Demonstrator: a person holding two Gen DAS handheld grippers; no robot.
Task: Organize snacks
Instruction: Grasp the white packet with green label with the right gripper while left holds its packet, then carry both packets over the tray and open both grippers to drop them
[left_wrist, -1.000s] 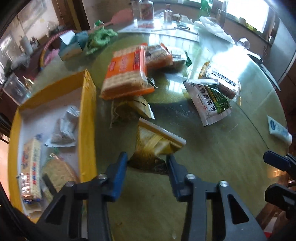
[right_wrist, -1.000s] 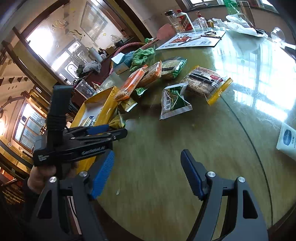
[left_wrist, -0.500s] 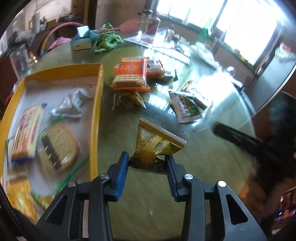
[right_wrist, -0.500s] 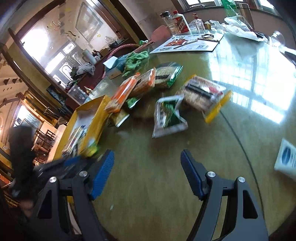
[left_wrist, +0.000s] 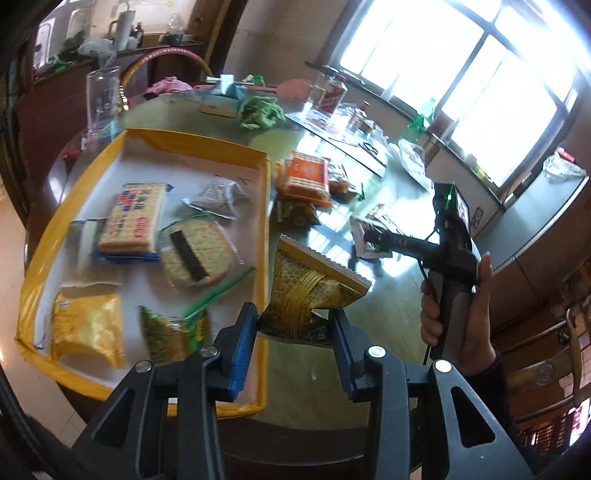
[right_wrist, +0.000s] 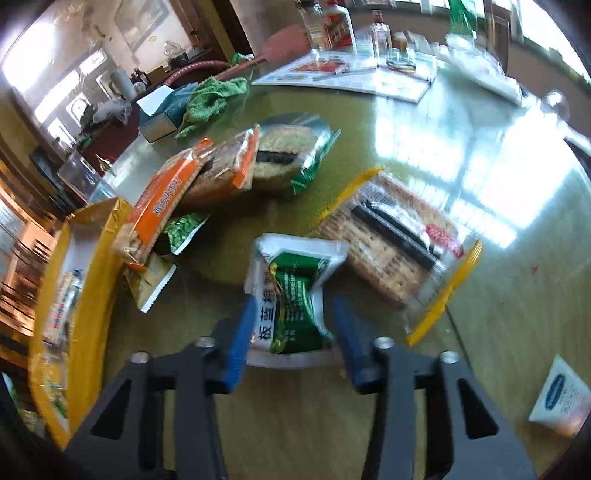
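**Supervisor:** Report progress, working left to right.

**Operator:** On the left, I saw the yellow tray already loaded. It held a blue-edged cracker pack, a grey sachet, a round cracker in a clear bag, a yellow pouch and a green-and-yellow packet. I counted those five as done.

**Supervisor:** State of the left gripper?

**Operator:** The left gripper was clamped on the gold-patterned snack bag, pads pressing its lower end. The bag hung clear of the table, just beside the tray's right wall. I judged its placement was the step in hand, not yet finished.

**Supervisor:** What remained on the table?

**Operator:** Beside the tray lay the orange cracker pack, a second orange-edged pack, a green-trimmed round cracker bag, two small green packets and the yellow-edged cracker bag. None were sorted.

**Supervisor:** And the right gripper?

**Operator:** The right gripper had its jaws closing around the white-and-green packet, which lay on the glass tabletop. The left pad touched it; I could not confirm the right pad pressed it. A white sachet sat far right, untouched. I estimated the task under half complete.
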